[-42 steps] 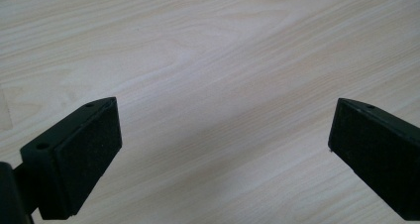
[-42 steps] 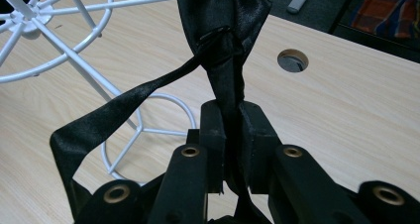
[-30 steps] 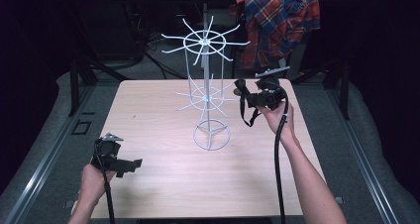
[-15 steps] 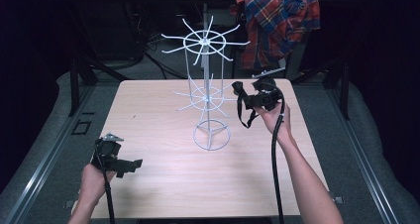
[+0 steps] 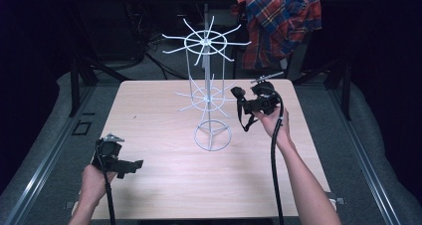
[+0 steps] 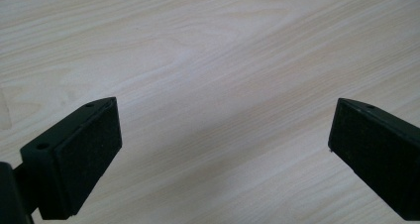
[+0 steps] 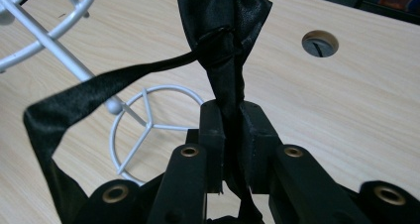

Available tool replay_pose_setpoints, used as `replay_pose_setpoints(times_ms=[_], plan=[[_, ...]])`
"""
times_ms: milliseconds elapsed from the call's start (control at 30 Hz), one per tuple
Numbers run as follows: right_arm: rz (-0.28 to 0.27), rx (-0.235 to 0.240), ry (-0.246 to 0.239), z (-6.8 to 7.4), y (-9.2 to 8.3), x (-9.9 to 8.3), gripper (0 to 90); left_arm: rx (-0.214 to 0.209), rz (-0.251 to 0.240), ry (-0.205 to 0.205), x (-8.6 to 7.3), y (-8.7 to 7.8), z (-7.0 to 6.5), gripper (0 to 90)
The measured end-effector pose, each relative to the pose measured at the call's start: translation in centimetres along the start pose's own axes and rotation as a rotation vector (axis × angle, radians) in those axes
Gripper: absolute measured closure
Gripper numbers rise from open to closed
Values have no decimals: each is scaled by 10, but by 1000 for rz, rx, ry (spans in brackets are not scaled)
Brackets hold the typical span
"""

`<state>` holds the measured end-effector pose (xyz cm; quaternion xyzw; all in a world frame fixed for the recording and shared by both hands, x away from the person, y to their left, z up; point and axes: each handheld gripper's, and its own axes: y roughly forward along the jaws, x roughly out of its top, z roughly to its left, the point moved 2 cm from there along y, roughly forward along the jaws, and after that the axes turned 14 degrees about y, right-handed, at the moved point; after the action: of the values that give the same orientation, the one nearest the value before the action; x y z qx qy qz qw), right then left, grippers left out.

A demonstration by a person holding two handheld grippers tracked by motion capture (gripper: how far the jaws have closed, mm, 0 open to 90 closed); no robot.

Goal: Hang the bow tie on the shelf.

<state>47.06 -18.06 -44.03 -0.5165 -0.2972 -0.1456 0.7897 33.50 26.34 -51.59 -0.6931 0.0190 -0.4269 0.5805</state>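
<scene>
The right gripper (image 7: 230, 144) pinches a black ribbon (image 7: 223, 50) tight beside the white wire rack (image 5: 209, 100). The left gripper (image 6: 223, 149) has its fingers wide apart over the tabletop (image 6: 223, 50).

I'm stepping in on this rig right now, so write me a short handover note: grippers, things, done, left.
Right gripper: shut on the black bow tie, held above the table beside the white wire rack.
Left gripper: open, nothing between its jaws, low over bare table at the near left.
Done: bow tie picked up.
Left: it hangs on no rack arm yet; probably hook it on one.
</scene>
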Motion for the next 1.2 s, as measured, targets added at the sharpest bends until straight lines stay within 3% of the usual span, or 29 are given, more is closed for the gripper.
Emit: replay_pose_setpoints(times_ms=[500,900,1200], plan=[[4,40,42,-4,11,-12,800,2,6,1,0,1,0,1],[-55,51,77,-3,21,-20,769,-5,13,27,3,2,-4,2],[-86,72,109,-1,29,-20,754,-3,8,17,2,2,-3,2]])
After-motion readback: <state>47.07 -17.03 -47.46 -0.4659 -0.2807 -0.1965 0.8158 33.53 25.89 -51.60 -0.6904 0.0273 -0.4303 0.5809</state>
